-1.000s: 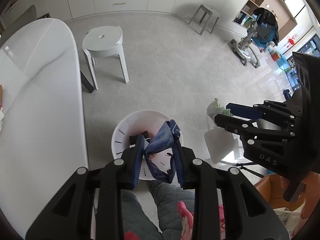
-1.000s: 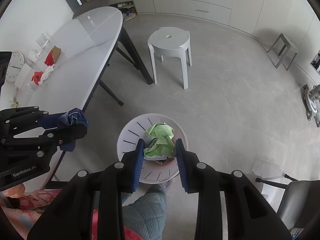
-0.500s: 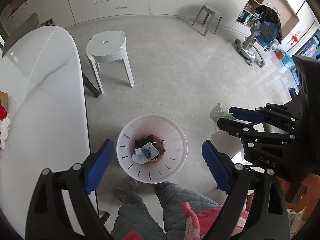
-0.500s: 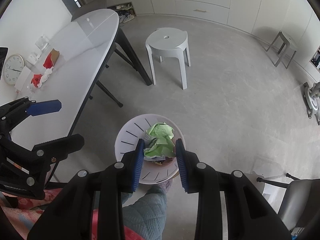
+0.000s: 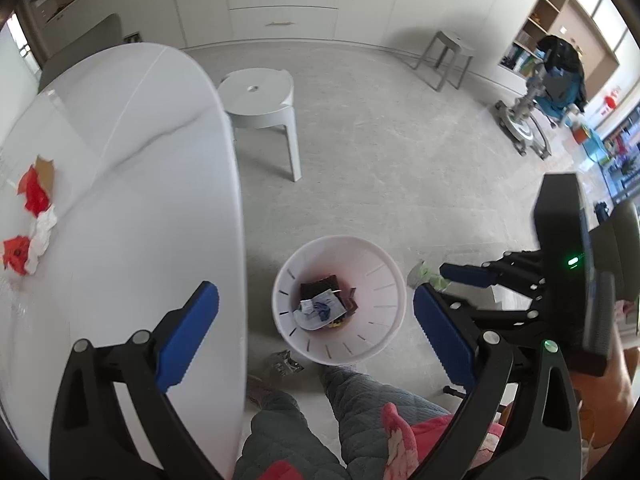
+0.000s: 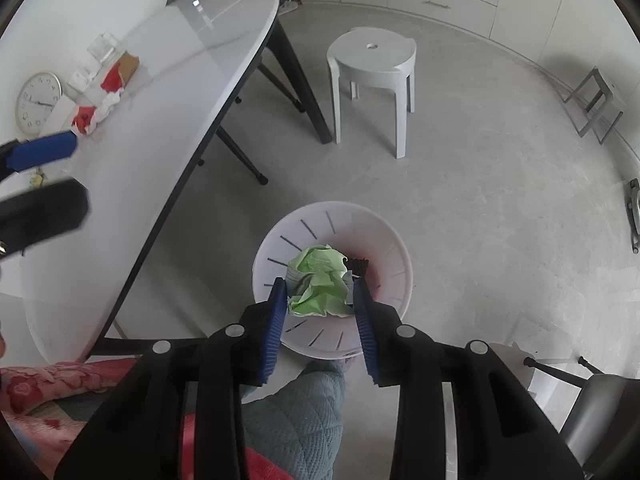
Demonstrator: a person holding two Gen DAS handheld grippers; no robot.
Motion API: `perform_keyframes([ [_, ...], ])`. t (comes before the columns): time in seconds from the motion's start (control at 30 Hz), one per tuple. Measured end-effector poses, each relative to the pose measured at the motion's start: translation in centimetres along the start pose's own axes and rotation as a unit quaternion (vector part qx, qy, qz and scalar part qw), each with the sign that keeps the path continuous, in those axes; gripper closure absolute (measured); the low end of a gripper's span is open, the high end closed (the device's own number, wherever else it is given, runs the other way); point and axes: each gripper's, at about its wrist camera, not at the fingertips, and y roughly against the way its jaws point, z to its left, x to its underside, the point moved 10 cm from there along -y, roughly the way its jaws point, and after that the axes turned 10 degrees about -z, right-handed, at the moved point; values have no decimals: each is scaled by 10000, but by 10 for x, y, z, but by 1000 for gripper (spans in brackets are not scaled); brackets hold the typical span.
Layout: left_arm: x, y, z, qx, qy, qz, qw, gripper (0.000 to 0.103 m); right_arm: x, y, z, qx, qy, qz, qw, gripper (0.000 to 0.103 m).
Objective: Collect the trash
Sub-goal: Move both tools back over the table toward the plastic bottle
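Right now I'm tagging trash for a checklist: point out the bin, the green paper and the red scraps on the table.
bin point(image 5: 384, 264), left wrist view, inner wall.
green paper point(image 6: 324, 284), right wrist view, crumpled middle.
red scraps point(image 5: 35, 194), left wrist view, upper piece.

A white oval table point(image 6: 168, 92) on black legs fills the left of the right wrist view, with a round wall clock point(image 6: 38, 101) lying near its far left edge and a clear glass container point(image 6: 103, 46) further up. A white plastic stool point(image 6: 372, 64) with a hole in its seat stands on the pale grey floor point(image 6: 500, 208) at upper centre, and a small grey metal stool point(image 6: 598, 100) sits at the right edge. White drawer fronts point(image 5: 282, 4) line the far wall at the top of the left wrist view, with open wooden shelving point(image 5: 560, 16) at upper right above a dark jacket draped over a wheeled stand point(image 5: 556, 76). Quilted grey-green trouser legs point(image 5: 360, 420) show at bottom centre.
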Motion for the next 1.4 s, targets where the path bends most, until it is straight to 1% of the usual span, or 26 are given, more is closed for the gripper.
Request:
perform_keyframes([
  [0.07, 0, 2, 8, -48, 65, -4, 10000, 9, -1, -6, 4, 39, 5, -19, 10000, 29],
  [0.1, 1, 4, 13, -76, 114, -9, 9999, 9, -4, -7, 5, 107, -1, -45, 9999, 25],
  [0.17, 2, 7, 21, -114, 171, -25, 9998, 9, -7, -7, 5, 239, -53, -51, 9997, 8],
  [0.23, 3, 10, 27, -155, 223, -47, 9996, 9, -13, -3, 3, 359, -116, -115, 9992, 4],
  [0.4, 4, 16, 44, -267, 377, -85, 9989, 9, -28, 4, 2, 407, -333, -176, 9985, 3],
  [0.5, 3, 22, 65, -398, 520, -144, 9977, 9, -41, 9, 9, 354, -347, -258, 9984, 3],
  [0.63, 4, 32, 100, -641, 801, -215, 9945, 9, -70, 12, 38, 161, -103, -428, 9989, 3],
  [0.77, 11, 44, 146, -968, 1231, -274, 9873, 9, -102, 5, 79, -70, 333, -506, 9981, 3],
  [0.87, 20, 54, 184, -1220, 1635, -309, 9785, 9, -122, -3, 111, -259, 633, -531, 9962, 3],
  [0.9, 23, 58, 202, -1353, 1817, -310, 9735, 9, -130, -7, 124, -333, 750, -532, 9952, 3],
  [1.0, 30, 65, 237, -1579, 2197, -304, 9622, 9, -151, -17, 161, -559, 1029, -538, 9917, 3],
  [1.1, 38, 72, 281, -1819, 2629, -316, 9470, 9, -173, -26, 198, -748, 1315, -558, 9869, 3],
  [1.17, 42, 75, 304, -1917, 2823, -320, 9394, 9, -188, -34, 223, -878, 1503, -548, 9832, 3],
  [1.2, 44, 77, 318, -1987, 2960, -323, 9337, 9, -193, -37, 233, -922, 1566, -544, 9819, 3],
  [1.4, 53, 75, 380, -2248, 3533, -289, 9076, 9, -234, -73, 290, -1133, 1939, -435, 9735, 3],
])
